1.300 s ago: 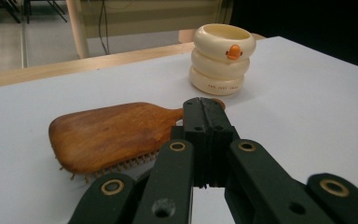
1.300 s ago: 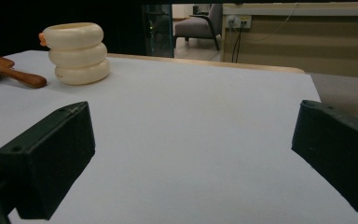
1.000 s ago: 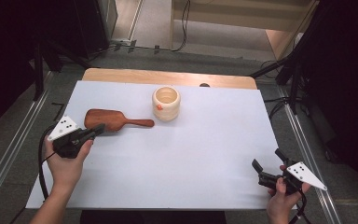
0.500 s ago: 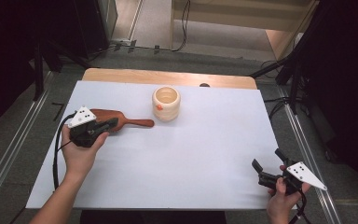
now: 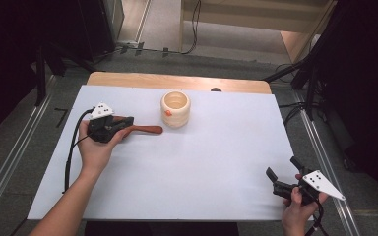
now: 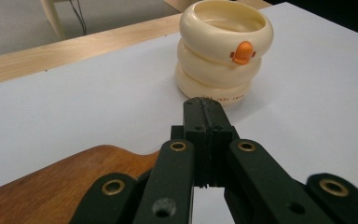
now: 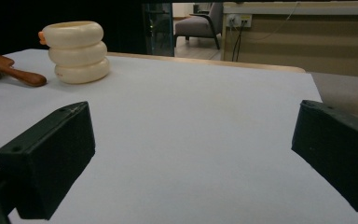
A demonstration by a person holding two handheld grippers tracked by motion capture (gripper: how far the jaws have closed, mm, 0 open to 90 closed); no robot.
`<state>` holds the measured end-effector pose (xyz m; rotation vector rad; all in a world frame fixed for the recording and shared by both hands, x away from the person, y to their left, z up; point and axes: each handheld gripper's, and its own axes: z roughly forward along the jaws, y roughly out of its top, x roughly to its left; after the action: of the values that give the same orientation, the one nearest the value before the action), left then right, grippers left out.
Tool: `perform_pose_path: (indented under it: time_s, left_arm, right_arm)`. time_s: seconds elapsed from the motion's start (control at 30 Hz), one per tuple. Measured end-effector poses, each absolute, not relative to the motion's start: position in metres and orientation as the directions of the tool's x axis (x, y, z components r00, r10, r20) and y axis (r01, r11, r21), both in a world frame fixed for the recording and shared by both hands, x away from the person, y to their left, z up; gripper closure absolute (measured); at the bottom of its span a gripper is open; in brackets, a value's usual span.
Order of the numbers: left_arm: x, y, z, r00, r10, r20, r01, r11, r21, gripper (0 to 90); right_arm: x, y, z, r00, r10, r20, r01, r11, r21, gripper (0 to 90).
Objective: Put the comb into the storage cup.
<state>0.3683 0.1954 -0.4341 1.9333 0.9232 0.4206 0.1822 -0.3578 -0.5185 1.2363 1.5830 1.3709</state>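
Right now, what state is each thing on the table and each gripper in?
Left gripper: jaws shut, nothing between them, over the wooden brush.
Right gripper: jaws open, empty, near the table's right front corner.
Wooden brush: lying flat, handle toward the cup.
Cream ringed cup: upright, nothing visible inside, apart from the brush handle.
White table cover: flat.

One wooden brush (image 5: 138, 128), one cream ringed cup (image 5: 175, 109) — two grippers, left (image 5: 123, 124), right (image 5: 281, 173)
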Motion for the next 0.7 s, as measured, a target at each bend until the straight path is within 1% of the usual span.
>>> perform_pose_path:
  time_s: [0.47,0.7]
  left_arm:
    - [0.402,0.169,-0.452,0.640,0.759,-0.119,0.516,-0.311,0.798,90.0]
    - [0.417,0.161,-0.460,0.619,0.778,-0.105,0.552,-0.337,0.763,90.0]
  right_arm:
    - [0.183,-0.358,-0.518,-0.305,0.949,0.077,0.220,-0.008,0.976,0.0]
    - [0.183,-0.358,-0.519,-0.307,0.948,0.079,0.220,-0.010,0.975,0.0]
